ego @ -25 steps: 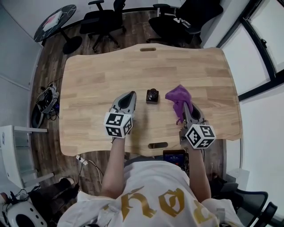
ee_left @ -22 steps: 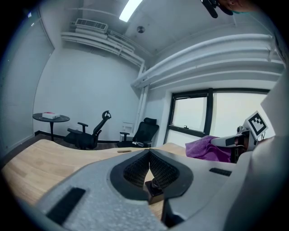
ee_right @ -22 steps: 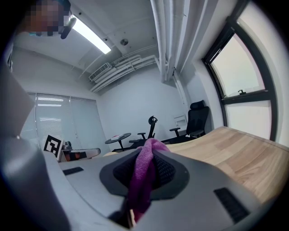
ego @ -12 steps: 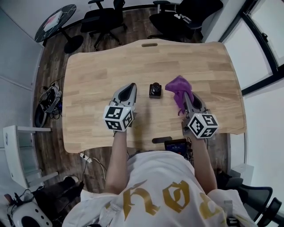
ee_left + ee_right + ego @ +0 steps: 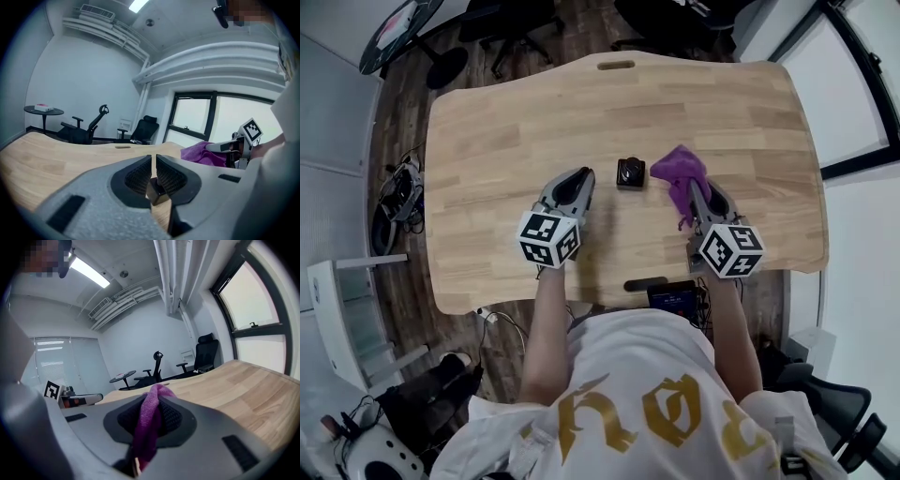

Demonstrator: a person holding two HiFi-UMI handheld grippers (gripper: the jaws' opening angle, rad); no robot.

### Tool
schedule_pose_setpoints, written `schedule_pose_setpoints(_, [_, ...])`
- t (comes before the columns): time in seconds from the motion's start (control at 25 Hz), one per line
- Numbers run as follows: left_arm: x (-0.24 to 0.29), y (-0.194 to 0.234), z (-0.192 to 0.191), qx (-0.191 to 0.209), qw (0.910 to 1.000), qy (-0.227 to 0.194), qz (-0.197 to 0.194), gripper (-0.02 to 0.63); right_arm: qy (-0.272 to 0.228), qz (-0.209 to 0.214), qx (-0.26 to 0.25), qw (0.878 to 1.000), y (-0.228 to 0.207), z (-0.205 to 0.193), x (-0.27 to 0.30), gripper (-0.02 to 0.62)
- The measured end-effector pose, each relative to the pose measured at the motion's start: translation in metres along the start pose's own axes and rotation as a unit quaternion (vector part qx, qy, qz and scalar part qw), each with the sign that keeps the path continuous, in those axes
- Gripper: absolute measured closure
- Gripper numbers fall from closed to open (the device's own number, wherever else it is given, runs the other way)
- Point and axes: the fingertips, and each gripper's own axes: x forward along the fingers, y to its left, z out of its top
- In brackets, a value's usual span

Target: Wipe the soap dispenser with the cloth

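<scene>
Landmark: we take the small dark square soap dispenser point(image 5: 629, 172) as our reference; it stands on the light wooden table point(image 5: 506, 122), a little nearer the person's edge than the middle.
Left tongs: the grey left tongs point(image 5: 577, 180) lie just left of the dispenser, tips level with it and apart from it. In the left gripper view we see their ribbed pads point(image 5: 138, 178) drawn together with only a thin slit between them, and nothing is gripped.
Right tongs: the grey right tongs point(image 5: 698, 192) sit just right of the dispenser and are clamped on the cloth. In the right gripper view the dark pads point(image 5: 170, 418) press it from both sides.
Cloth: the purple terry cloth point(image 5: 679, 170) bunches at the right tongs' tips, just beside the dispenser's right side. We cannot tell whether the two touch. A strip of it trails back between the jaws.
Marker cubes: each pair of tongs carries a black-and-white cube point(image 5: 548, 238) on the side away from the dispenser, towards the person.
</scene>
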Motion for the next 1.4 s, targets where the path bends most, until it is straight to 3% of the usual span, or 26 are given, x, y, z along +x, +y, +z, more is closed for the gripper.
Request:
schedule_pose_setpoints(0.28, [0.024,0.004,-0.013,0.007,0.9997,0.019,-0.013,0.594,0.019,-0.003,0.004,1.000,-0.012,-0.009,0.017,0.543])
schedule_pose_setpoints(0.44, [0.038,0.006,-0.024,0.000,0.9992,0.032,-0.023,0.588,0.040,-0.005,-0.026,0.999,-0.021,-0.019,0.024,0.543])
schedule_pose_setpoints(0.64, [0.055,-0.002,-0.041,0.027,0.9949,0.071,-0.067,0.572,0.052,-0.012,-0.021,0.998,-0.039,-0.027,0.028,0.543])
schedule_pose_setpoints(0.84, [0.072,-0.009,-0.058,0.036,0.9885,0.097,-0.110,0.468,0.064,-0.020,-0.027,0.997,-0.057,-0.033,0.033,0.543])
schedule_pose_setpoints(0.92, [0.079,-0.014,-0.064,0.046,0.9837,0.109,-0.136,0.436,0.068,-0.021,-0.022,0.997,-0.063,-0.036,0.036,0.543])
schedule_pose_setpoints(1.08, [0.084,-0.019,-0.083,0.089,0.9647,0.156,-0.193,0.352,0.077,-0.013,-0.018,0.997,-0.068,-0.042,0.046,0.543])
schedule_pose_setpoints(1.4, [0.093,-0.024,-0.112,0.167,0.9307,0.213,-0.246,0.282,0.083,-0.020,-0.008,0.996,-0.084,-0.048,0.063,0.543])
